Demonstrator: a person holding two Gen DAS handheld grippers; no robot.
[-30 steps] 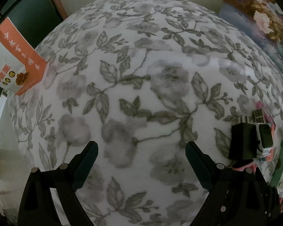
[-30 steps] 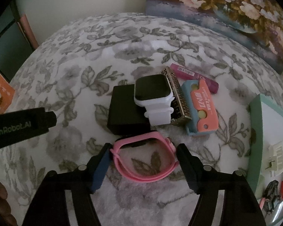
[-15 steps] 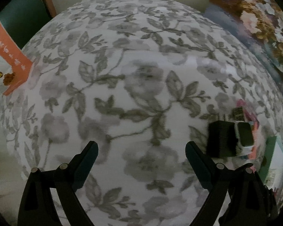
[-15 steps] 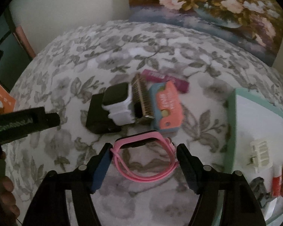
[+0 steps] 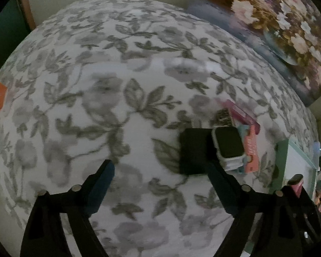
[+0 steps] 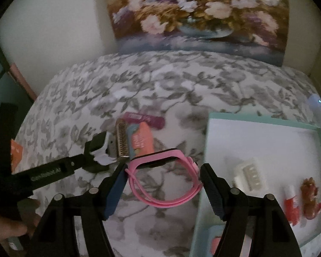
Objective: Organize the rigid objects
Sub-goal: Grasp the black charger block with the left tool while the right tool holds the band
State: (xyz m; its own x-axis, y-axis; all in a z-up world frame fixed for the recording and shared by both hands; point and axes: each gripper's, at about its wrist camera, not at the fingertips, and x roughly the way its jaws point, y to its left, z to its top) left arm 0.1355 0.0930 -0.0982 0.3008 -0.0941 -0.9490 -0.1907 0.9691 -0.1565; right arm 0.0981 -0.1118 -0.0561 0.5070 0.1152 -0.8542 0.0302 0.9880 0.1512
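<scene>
Pink watch band (image 6: 164, 180) clamped between right fingers (image 6: 115, 190); left fingers (image 5: 100, 182) spread, closing, empty.

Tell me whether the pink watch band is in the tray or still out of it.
Out. The pink looped rubber watch band is clamped in the right gripper, above the floral cloth, just left of the mint-rimmed white tray.

Both wrist views steeply downward, sharing white watch (image 5: 228, 144) (image 6: 106, 150).
</scene>
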